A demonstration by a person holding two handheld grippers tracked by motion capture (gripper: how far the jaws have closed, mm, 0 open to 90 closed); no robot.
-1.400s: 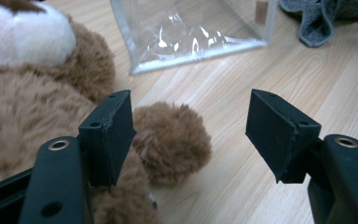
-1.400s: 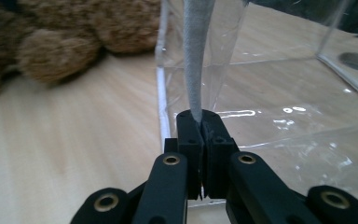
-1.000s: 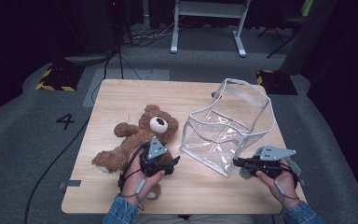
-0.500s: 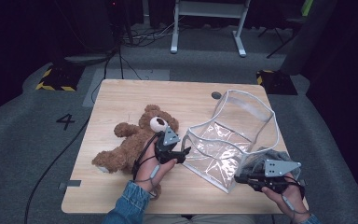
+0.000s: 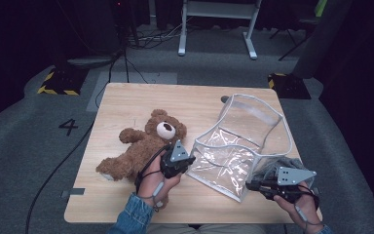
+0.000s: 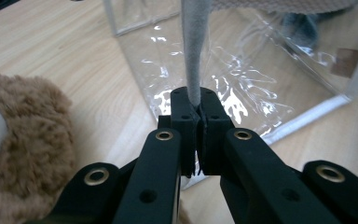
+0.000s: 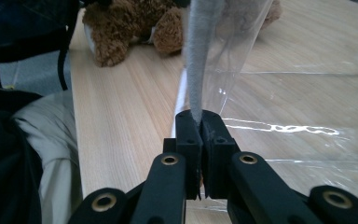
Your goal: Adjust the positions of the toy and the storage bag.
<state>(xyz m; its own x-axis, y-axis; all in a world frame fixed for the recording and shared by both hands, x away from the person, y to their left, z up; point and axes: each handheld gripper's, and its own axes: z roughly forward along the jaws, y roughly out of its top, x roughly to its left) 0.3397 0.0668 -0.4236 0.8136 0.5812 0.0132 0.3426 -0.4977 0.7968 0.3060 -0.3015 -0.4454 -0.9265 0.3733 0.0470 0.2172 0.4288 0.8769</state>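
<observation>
A clear plastic bag with grey-white trim stands on the wooden table, its mouth facing up and away. A brown teddy bear lies to its left. My left gripper sits between bear and bag. In the left gripper view its jaws have just closed, and the gripper is now shut on the bag's trim strip, with the bear beside it. My right gripper is at the bag's near right corner. In the right gripper view it is shut on the trim.
White frame legs and cables lie on the floor beyond the table. A "4" mark and yellow-black tape are on the floor at left. The table's near edge runs just below both hands; a trouser leg shows there.
The left gripper moved from beside the bear to the bag's near left edge and closed on its trim. The right gripper shifted slightly with the bag's corner; the bag now stands wider.
</observation>
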